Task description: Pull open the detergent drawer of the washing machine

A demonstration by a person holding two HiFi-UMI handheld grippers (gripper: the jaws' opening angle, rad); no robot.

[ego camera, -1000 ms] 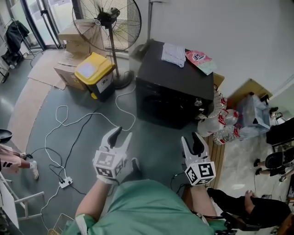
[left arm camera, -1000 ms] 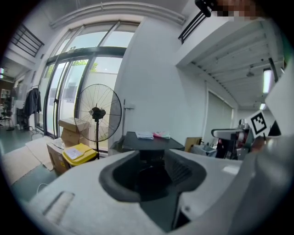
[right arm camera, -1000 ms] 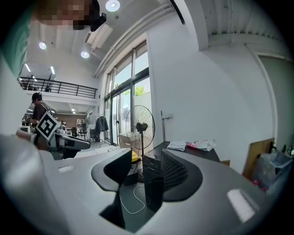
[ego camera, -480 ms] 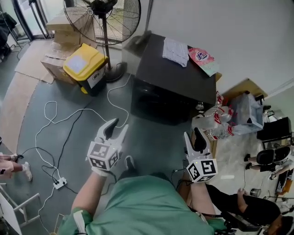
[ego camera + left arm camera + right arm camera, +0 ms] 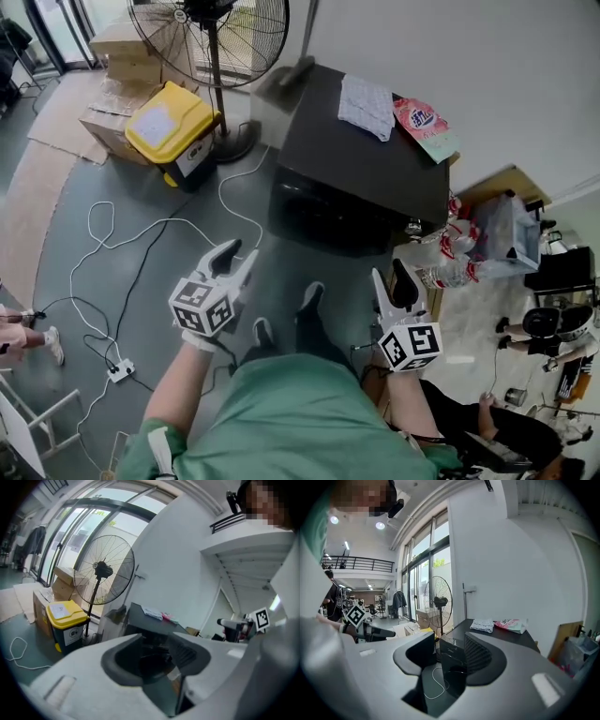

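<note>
The black washing machine point(image 5: 361, 169) stands against the white wall, well apart from both grippers, its dark front turned toward the person in the green top. That front is too shadowed to pick out the detergent drawer on it. On the machine's top lie a folded white cloth point(image 5: 367, 98) and a pink pouch point(image 5: 424, 122), side by side near the wall. The left gripper point(image 5: 236, 255) is held out over the grey floor, its 2 jaws parted with nothing between them; in the left gripper view only the machine's front shows far off through the gap. The right gripper point(image 5: 392, 281) is held beside it at about the same reach, jaws likewise apart and empty, pointing at the machine's right front corner. A white cable point(image 5: 169, 225) loops across the floor left of the machine down to a power strip point(image 5: 119, 372). A yellow-lidded bin point(image 5: 169, 127) sits by the base of a standing fan point(image 5: 211, 37), with cardboard boxes point(image 5: 112, 56) behind it. Water bottles point(image 5: 441, 262) are piled at the machine's right side.
</note>
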